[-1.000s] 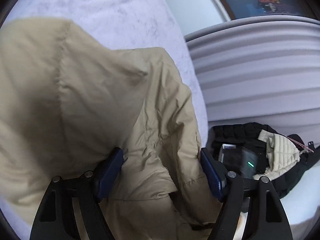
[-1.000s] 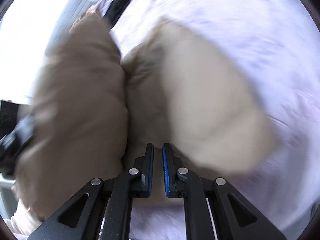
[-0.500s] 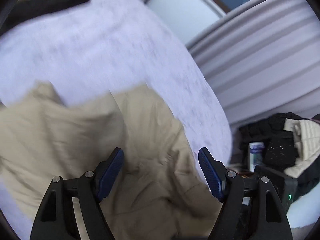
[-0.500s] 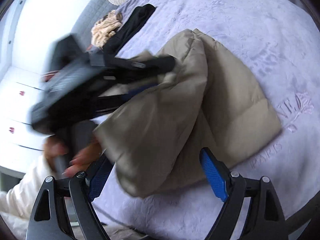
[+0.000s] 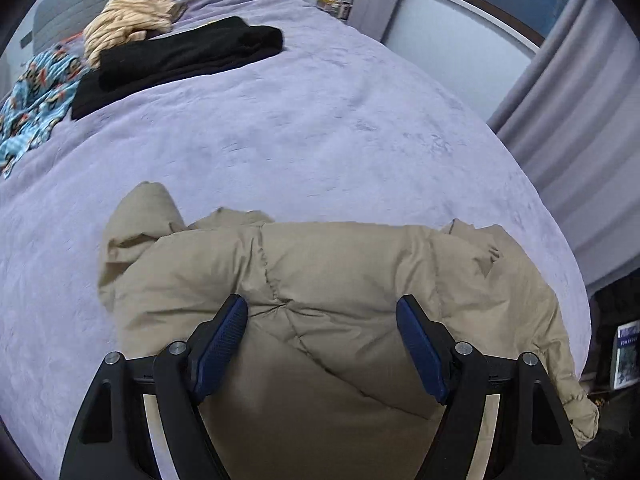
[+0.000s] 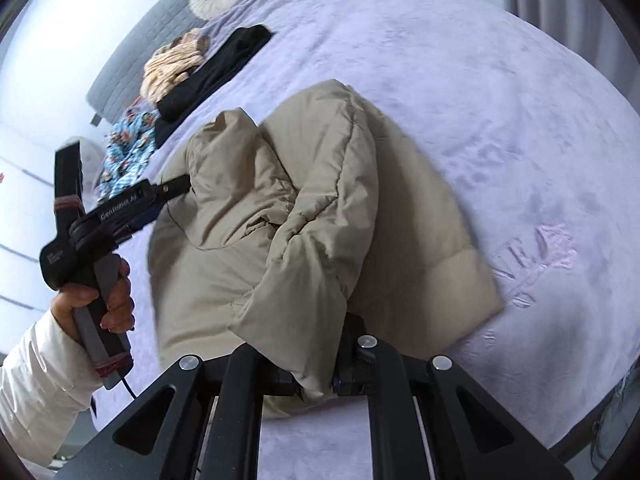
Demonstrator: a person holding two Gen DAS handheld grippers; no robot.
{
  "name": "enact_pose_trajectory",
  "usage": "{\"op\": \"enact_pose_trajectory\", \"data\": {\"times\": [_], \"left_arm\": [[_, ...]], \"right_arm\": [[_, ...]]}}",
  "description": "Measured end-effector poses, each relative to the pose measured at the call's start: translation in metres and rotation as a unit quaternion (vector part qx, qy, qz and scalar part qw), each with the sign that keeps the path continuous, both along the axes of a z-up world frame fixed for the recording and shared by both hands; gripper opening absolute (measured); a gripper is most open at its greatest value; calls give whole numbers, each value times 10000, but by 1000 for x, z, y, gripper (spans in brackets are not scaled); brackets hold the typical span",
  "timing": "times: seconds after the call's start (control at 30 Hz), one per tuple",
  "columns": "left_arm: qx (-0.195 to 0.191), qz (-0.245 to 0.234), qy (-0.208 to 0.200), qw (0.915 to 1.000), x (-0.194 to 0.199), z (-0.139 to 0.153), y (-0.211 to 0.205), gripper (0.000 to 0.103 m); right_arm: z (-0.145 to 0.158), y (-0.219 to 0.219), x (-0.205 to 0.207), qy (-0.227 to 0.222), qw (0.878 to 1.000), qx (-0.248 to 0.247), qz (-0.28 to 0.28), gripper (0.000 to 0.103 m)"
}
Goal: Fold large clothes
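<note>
Scene: a beige puffer jacket [image 5: 328, 280] lies bunched near the bottom edge of a bed with a lilac bedspread [image 5: 320, 120].
Right gripper [image 6: 316, 376]: jaws have just been closing and now pinch a fold of the jacket's near edge.
Left gripper [image 5: 322, 336]: jaws wide apart, jacket padding below and between them, pads not pressing on it.
Left hand [image 6: 100, 300]: holds its tool at the jacket's far side.
Key relation: the jacket's long axis runs across the left jaws; the right gripper already has cloth, so the next fold likely depends on the left one taking hold.
</note>
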State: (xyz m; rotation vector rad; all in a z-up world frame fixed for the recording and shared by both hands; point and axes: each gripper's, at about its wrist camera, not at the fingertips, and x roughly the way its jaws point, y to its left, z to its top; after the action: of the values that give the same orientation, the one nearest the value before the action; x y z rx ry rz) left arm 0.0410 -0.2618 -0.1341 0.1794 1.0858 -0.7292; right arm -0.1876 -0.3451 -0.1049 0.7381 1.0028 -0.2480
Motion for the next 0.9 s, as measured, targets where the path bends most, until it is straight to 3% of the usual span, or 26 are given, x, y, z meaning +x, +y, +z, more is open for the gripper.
{"op": "enact_pose_trajectory", "data": {"times": [0.2,0.27,0.33,0.4,0.43,0.5,0.6,0.7,0.77,0.9], "left_arm": [[205,-230,86,9995,-9,-13,-66,77],[315,-225,42,9992,-10,-18,-72,77],[333,-222,75,9992,-11,-21,-70,77],[327,-214,88,9992,-10,-23,-68,78],[327,-205,96,9992,-9,-25,-67,78],[338,-187,105,9992,-8,-26,-68,80],[361,-177,82,9992,-9,-27,-68,80],[468,-171,43,9987,-10,-25,-69,80],[566,-111,46,9983,-10,-16,-64,80],[498,57,67,9987,-18,17,-29,80]], "right_arm": [[-42,-47,-24,88,9972,343,-654,12],[-61,-59,-26,72,9960,533,-718,12],[-76,-72,-27,12,9904,1078,-869,13],[-76,-83,-36,17,9844,1484,-941,15],[-71,-86,-39,70,9846,1489,-917,22],[-44,-89,-46,211,9922,985,-738,25],[0,-91,-48,55,9987,254,-442,25],[25,-91,-26,-225,9997,9,-20,25],[19,-89,0,-154,9994,22,300,25],[-24,-77,14,624,9950,74,770,25]]}}
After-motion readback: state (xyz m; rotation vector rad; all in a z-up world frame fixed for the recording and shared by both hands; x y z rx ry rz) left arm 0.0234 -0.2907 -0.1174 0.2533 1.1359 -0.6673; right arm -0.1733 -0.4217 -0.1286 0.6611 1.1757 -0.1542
